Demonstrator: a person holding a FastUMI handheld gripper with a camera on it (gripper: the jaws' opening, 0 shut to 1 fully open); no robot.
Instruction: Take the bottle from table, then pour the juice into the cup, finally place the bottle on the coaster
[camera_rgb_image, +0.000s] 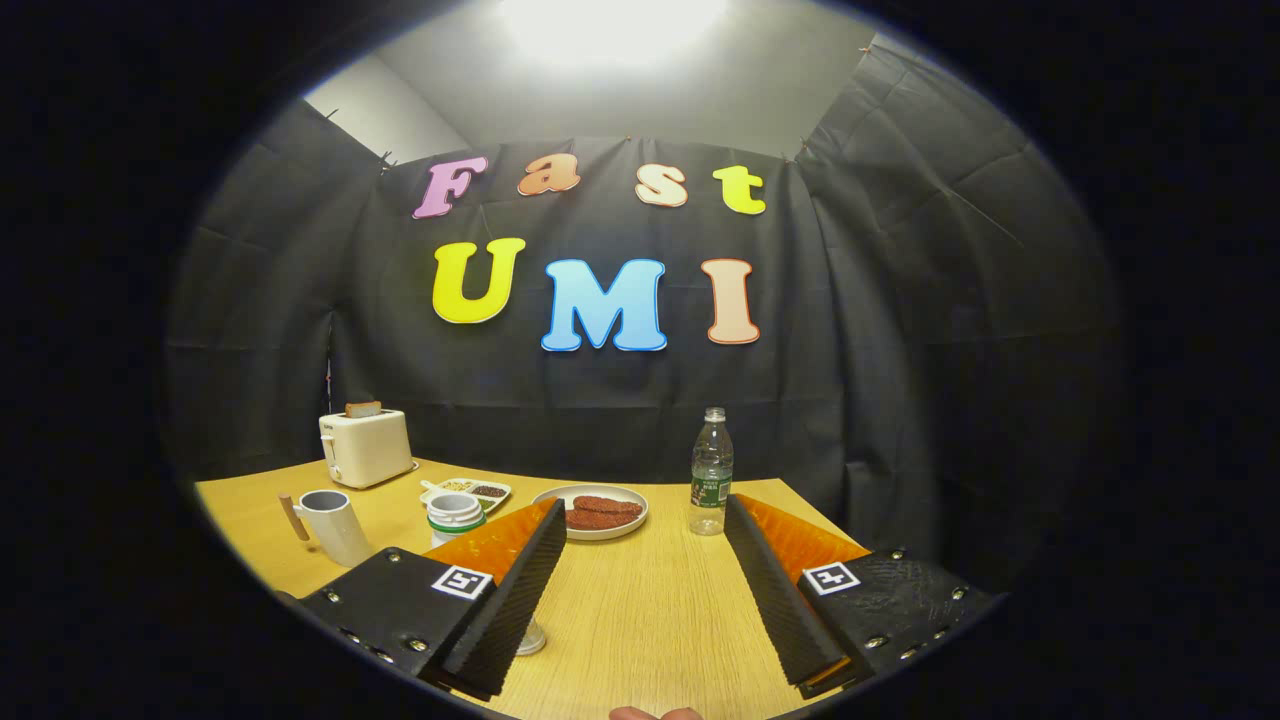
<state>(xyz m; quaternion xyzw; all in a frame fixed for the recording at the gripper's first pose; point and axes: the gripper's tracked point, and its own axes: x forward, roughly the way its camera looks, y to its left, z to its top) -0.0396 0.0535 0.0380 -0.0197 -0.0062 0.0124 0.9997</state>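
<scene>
Gripper view. We find the gripper (645, 575) with its fingers spread wide apart and nothing between them but bare table (640, 610). The bottle (711, 471) stands upright beyond the fingers, just ahead of the right fingertip and clear of it, near the far edge of the table. It is clear plastic with a cap on and a green label low on the body; whether any liquid is inside we cannot tell.

Beyond the left finger we note a plate (603, 511) carrying reddish-brown food, well apart from the bottle. Further left stand a white mug (333, 523) with a wooden handle, a small white jar (455, 513) with a green band, a shallow dish (470, 491) of small items and a toaster (364, 446) with a slice in its slot. A small round object sits on the table partly under the left finger; we cannot identify it. We cannot pick out a coaster.

Our judgement on handling: the bottle looks light, thin-walled and smooth, likely to dent or slip under a hard squeeze and to tip if nudged. We recommend taking hold at mid-body, around the label, with both fingers square to its sides.
</scene>
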